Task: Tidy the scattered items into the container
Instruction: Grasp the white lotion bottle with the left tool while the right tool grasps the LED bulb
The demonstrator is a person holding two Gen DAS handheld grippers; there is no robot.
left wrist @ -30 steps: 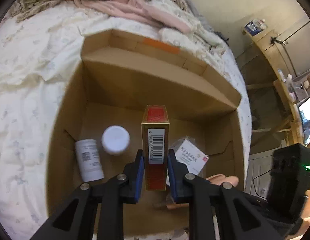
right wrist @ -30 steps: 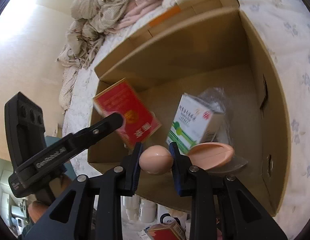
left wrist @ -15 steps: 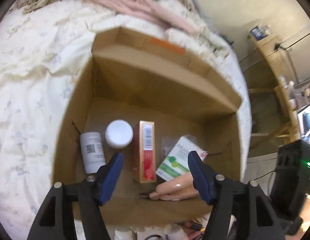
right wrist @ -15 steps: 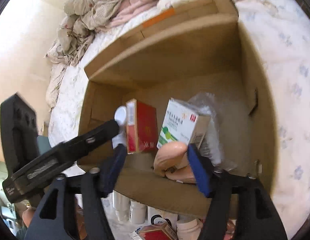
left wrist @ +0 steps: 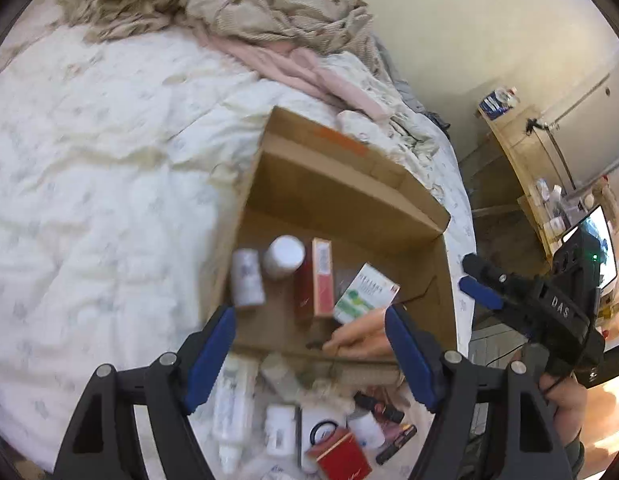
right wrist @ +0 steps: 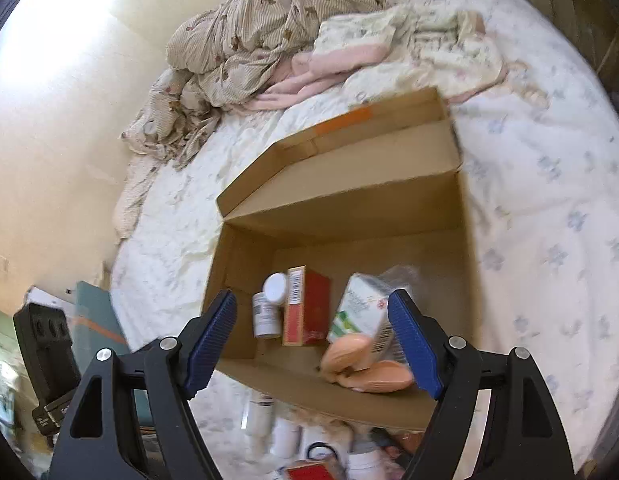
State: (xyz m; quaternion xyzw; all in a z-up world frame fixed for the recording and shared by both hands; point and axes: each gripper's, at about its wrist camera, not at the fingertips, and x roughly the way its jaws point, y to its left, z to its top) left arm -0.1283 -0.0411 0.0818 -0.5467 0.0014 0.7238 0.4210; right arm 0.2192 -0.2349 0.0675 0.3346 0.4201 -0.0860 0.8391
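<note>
Left wrist view: your left gripper (left wrist: 309,344) is opening, fingers (left wrist: 211,346) wide apart, nothing between them. The cardboard box (left wrist: 349,184) lies ahead of the fingertips; inside it the red carton (left wrist: 315,280) stands just beyond the gap.

Right wrist view: your right gripper (right wrist: 311,340) is spread wide, empty. The peach-coloured item (right wrist: 349,354) lies in the box, just inside the right finger (right wrist: 413,344).
</note>
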